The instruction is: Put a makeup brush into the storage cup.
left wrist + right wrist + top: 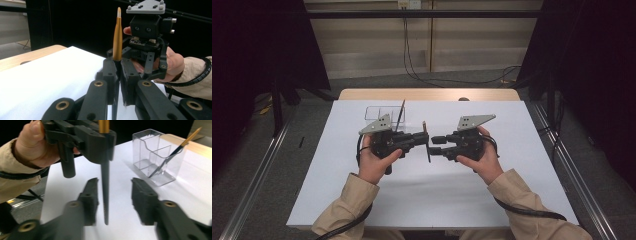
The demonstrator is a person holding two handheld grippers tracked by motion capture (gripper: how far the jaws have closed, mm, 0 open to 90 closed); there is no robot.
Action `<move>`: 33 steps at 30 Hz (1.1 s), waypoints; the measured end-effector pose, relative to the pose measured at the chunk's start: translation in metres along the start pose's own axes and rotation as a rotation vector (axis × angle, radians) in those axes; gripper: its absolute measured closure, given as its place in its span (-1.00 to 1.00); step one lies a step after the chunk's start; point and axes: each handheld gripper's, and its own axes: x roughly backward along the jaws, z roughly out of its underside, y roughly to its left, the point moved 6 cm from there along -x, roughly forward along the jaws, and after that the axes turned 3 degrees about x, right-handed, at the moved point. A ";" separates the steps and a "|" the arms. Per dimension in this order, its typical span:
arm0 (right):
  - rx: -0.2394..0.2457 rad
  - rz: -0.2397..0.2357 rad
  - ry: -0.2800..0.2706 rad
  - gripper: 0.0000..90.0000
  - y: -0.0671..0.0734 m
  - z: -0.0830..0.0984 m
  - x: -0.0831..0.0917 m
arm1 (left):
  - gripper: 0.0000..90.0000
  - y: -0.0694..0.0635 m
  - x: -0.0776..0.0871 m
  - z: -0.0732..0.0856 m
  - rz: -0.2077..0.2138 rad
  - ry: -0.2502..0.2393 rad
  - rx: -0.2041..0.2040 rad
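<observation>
Glossy gold-and-black brush (117, 37); clear plastic holder (156, 155); matt white tabletop (432, 190)

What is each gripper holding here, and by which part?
The left gripper clamps a paintbrush mid-handle, just below its gold ferrule. The right gripper holds nothing; its open jaws flank the brush's black handle.

Even, soft light; dark backdrop; right gripper view motion-blurred.

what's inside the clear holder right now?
One brush leans inside the clear holder, its gold end poking out over the rim. Its lower tip is blurred through the plastic. The other compartments look empty. A second brush is clamped in the left gripper, outside it.
</observation>
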 end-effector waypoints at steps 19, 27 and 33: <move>0.043 0.072 -0.037 -0.66 -0.005 0.003 0.015 | 0.86 0.002 0.007 0.000 -0.033 -0.001 -0.021; 0.045 0.101 -0.037 -0.78 -0.006 0.007 0.023 | 0.86 0.002 0.006 0.001 -0.037 0.005 -0.030; 0.050 0.123 -0.034 -0.79 -0.008 0.010 0.031 | 0.86 0.002 0.007 0.002 -0.040 0.006 -0.034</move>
